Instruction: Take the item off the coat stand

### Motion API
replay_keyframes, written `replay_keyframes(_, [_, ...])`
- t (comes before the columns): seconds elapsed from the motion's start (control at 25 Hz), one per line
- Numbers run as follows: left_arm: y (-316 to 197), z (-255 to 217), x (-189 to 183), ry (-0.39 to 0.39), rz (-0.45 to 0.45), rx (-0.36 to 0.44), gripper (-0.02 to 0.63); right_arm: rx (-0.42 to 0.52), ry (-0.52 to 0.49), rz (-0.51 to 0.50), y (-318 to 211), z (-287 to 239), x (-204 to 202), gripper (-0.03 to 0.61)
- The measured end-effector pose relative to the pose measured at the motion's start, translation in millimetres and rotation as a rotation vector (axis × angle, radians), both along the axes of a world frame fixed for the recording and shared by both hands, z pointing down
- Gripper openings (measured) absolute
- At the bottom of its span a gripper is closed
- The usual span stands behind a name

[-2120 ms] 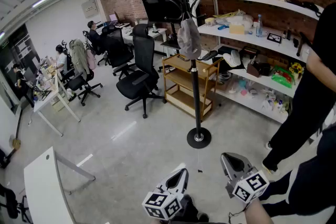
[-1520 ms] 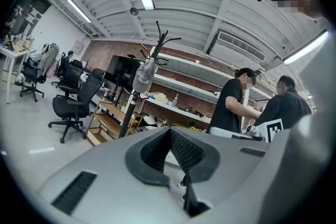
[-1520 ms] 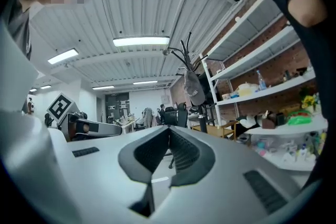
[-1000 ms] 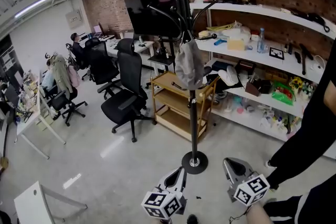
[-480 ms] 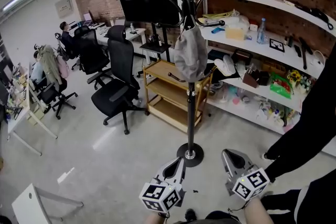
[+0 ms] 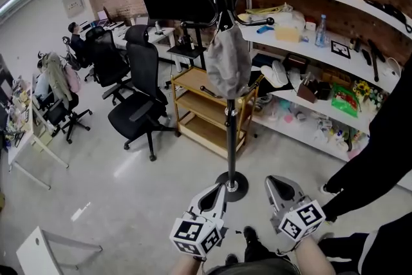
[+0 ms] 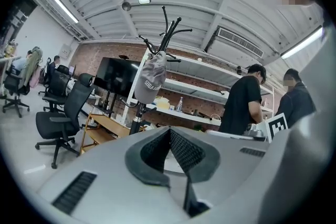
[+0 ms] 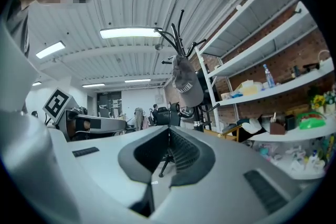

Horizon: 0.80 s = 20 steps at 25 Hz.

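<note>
A grey cap (image 6: 226, 64) hangs on a hook of the black coat stand (image 6: 229, 132), whose round base (image 6: 232, 187) sits on the floor just ahead of my grippers. The left gripper (image 6: 219, 194) and the right gripper (image 6: 278, 189) are held level, low in the head view, both shut with nothing between the jaws. In the left gripper view the cap (image 7: 149, 81) hangs above and left of the shut left gripper (image 7: 169, 130). The right gripper view shows the cap (image 8: 186, 84) just above the right gripper (image 8: 169, 129). Neither gripper touches the cap.
A wooden trolley (image 6: 209, 109) stands right behind the stand, and a black office chair (image 6: 138, 100) is to its left. White shelves (image 6: 322, 42) full of items line the brick wall. A person in black (image 6: 380, 138) stands at the right.
The stand and cap have come closer and now sit in the middle of the head view. Both grippers have advanced toward the stand's base and stayed shut.
</note>
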<state>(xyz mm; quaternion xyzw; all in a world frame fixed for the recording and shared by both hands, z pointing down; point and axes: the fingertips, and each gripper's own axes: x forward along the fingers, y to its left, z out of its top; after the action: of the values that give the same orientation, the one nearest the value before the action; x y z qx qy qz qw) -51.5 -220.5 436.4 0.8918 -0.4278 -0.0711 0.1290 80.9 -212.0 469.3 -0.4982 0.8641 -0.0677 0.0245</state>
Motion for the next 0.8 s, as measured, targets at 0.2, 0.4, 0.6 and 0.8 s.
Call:
replay_keyframes(0.2, [-20,-8,8,-0.034,-0.017,0.016,0.006,0.057,-0.012,-0.021,-34,-20,-3,0.009])
replay_keyframes(0.4, [-45,-19,13,-0.043,-0.039,0.044,0.006,0.063,-0.02,-0.079,-60,-26,-7,0.009])
replay_keyframes(0.6, [-68,-26,18,-0.048,-0.061,0.06,0.006,0.087,-0.028,-0.106,-86,-36,-6,0.009])
replay_keyframes(0.8, [-91,-38,21,-0.047,-0.075,0.087,0.006,0.139,-0.026,-0.083,-112,-60,-5,0.009])
